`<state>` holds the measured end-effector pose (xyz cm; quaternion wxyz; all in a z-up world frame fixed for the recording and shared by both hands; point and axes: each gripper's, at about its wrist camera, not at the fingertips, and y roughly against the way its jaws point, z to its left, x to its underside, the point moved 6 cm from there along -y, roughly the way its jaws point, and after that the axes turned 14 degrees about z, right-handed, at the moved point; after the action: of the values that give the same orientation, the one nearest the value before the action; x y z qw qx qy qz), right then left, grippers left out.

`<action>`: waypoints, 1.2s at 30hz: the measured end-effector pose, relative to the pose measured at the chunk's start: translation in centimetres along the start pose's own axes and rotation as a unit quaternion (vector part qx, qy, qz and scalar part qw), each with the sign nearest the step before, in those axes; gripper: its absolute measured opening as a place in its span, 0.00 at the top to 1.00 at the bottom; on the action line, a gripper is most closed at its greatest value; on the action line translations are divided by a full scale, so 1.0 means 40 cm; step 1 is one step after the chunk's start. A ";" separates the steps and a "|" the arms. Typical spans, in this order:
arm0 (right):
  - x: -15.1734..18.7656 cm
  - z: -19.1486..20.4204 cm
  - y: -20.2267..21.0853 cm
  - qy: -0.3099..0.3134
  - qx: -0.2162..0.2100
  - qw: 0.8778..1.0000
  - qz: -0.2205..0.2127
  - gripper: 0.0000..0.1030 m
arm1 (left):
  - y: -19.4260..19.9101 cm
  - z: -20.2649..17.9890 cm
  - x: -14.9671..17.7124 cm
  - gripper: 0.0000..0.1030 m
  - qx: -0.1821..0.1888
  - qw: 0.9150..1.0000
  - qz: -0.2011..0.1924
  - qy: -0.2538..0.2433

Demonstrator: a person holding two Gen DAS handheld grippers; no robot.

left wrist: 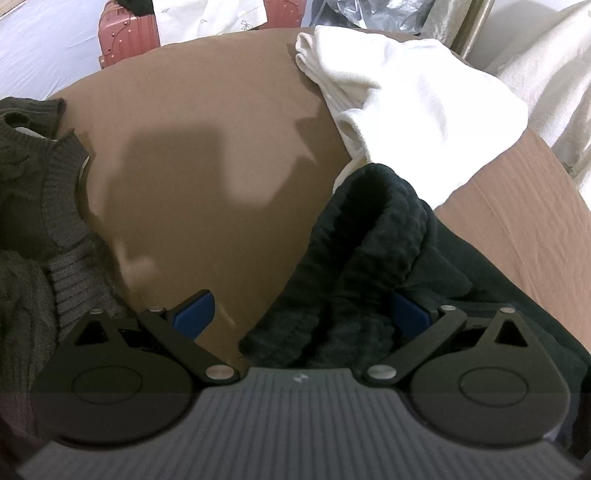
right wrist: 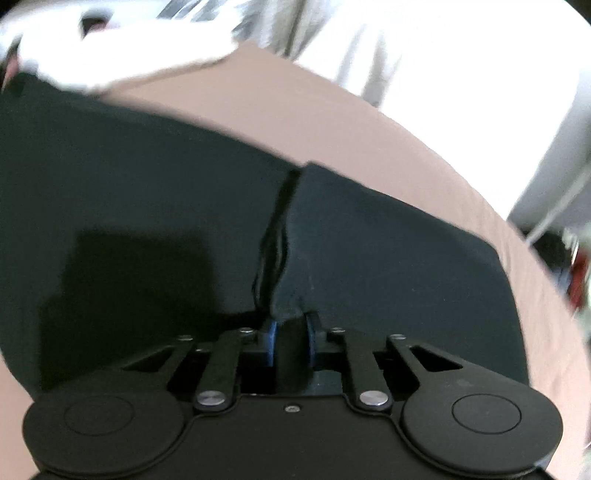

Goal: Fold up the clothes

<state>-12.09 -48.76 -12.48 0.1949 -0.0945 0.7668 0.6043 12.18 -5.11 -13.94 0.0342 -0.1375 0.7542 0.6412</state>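
Note:
A black garment (right wrist: 147,177) lies spread on the brown bed sheet (right wrist: 332,125). My right gripper (right wrist: 291,332) is shut on a pinched fold of this black garment at its near edge. In the left wrist view the black garment's ribbed waistband (left wrist: 369,258) bunches up between the spread blue pads (left wrist: 194,312) of my left gripper (left wrist: 299,314), which is open with nothing clamped. The right pad is half hidden behind the cloth.
A white folded garment (left wrist: 406,103) lies at the far right of the brown sheet (left wrist: 207,122). A dark brown knit sweater (left wrist: 33,192) lies at the left. A pink suitcase (left wrist: 127,35) stands beyond the bed. White bedding (right wrist: 461,55) lies at the right.

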 end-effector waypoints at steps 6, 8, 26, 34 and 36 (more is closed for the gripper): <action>-0.051 -0.132 0.130 -0.137 -0.176 0.971 -0.083 0.85 | -0.006 0.002 -0.003 0.00 0.005 1.000 0.006 0.011; -0.074 -0.120 0.160 -0.146 -0.223 0.959 -0.097 0.85 | -0.006 0.001 -0.002 0.00 0.004 1.000 0.005 0.010; -0.043 0.118 0.008 -0.016 -0.232 0.973 0.000 0.69 | 0.005 0.000 -0.001 0.00 0.002 1.000 -0.002 0.000; -0.028 0.326 0.136 0.100 -0.281 0.953 -0.060 0.60 | 0.116 0.001 0.072 0.00 0.147 0.989 0.029 -0.003; -0.048 0.334 0.141 0.102 -0.271 0.954 -0.079 0.48 | 0.121 0.006 0.092 0.00 0.147 0.989 0.027 -0.008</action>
<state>-10.02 -34.66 -9.24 0.1303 -0.2651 0.5801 0.7591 7.41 -4.81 -10.18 0.0428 -0.1050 0.8432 0.5255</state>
